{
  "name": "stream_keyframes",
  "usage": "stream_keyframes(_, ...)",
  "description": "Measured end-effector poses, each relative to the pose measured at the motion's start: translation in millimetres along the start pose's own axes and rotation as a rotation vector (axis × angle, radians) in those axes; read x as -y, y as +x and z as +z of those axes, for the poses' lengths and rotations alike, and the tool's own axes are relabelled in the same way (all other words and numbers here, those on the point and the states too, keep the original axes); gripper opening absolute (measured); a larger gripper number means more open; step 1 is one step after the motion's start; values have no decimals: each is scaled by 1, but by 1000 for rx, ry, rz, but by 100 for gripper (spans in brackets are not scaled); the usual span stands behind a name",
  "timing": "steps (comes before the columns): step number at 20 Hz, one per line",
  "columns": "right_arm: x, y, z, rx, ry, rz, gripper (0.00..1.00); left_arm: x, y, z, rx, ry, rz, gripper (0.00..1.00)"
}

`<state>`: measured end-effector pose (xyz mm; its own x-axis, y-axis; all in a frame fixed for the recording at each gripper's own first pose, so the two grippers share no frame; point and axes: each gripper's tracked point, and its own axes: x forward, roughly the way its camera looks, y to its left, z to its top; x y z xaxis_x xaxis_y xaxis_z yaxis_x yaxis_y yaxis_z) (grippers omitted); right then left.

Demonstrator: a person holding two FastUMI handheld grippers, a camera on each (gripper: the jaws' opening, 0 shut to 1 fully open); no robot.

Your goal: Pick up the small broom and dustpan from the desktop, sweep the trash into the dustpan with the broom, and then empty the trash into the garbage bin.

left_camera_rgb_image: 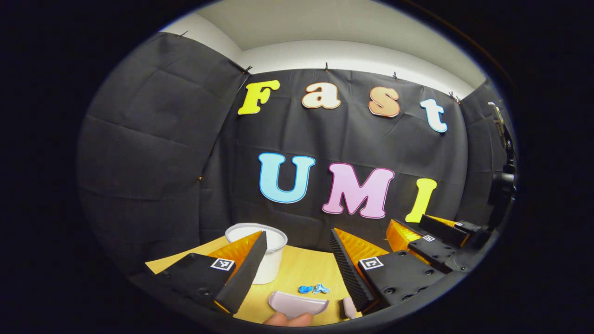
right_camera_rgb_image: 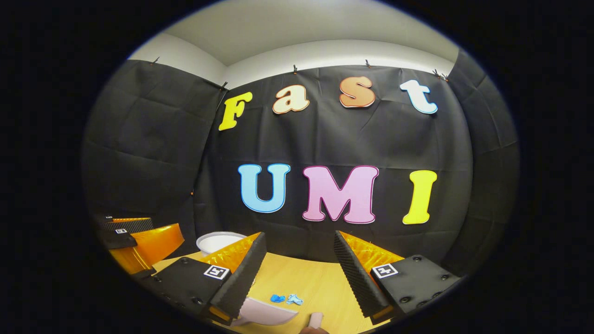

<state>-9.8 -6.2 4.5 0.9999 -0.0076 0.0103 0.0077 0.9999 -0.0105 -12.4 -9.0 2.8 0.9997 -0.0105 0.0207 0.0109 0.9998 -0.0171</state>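
On the wooden desktop [left_camera_rgb_image: 301,269] lie two blue scraps of trash [left_camera_rgb_image: 313,289]. Just nearer than them sits a pale pink dustpan [left_camera_rgb_image: 297,304], with a small pink broom piece [left_camera_rgb_image: 348,307] to its right. My left gripper [left_camera_rgb_image: 298,234] hangs open above the desk, with nothing between its fingers. In the right gripper view the trash [right_camera_rgb_image: 285,298], dustpan [right_camera_rgb_image: 267,311] and broom piece [right_camera_rgb_image: 315,319] lie low between the fingers of my right gripper [right_camera_rgb_image: 299,235], which is open and holds nothing. The white garbage bin [left_camera_rgb_image: 257,250] stands at the back left of the desk.
The bin [right_camera_rgb_image: 216,241] sits partly behind my right gripper's left finger. The other gripper [left_camera_rgb_image: 431,239] shows at the right edge of the left gripper view, and the left one [right_camera_rgb_image: 134,234] at the far left of the right gripper view. A person's fingertip [left_camera_rgb_image: 287,319] touches the dustpan's near edge.
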Motion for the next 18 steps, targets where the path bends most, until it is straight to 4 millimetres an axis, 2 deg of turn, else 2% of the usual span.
stream_keyframes(6,0,-1,-1,-5,0,0,90,0,-1,1,1,-3,-2,80)
stream_keyframes(7,0,-1,0,-4,0,-2,95,0,0,2,1,-2,-5,80)
stream_keyframes(18,-4,-1,-4,-16,-2,-2,95,-4,-4,0,1,-11,1,80)
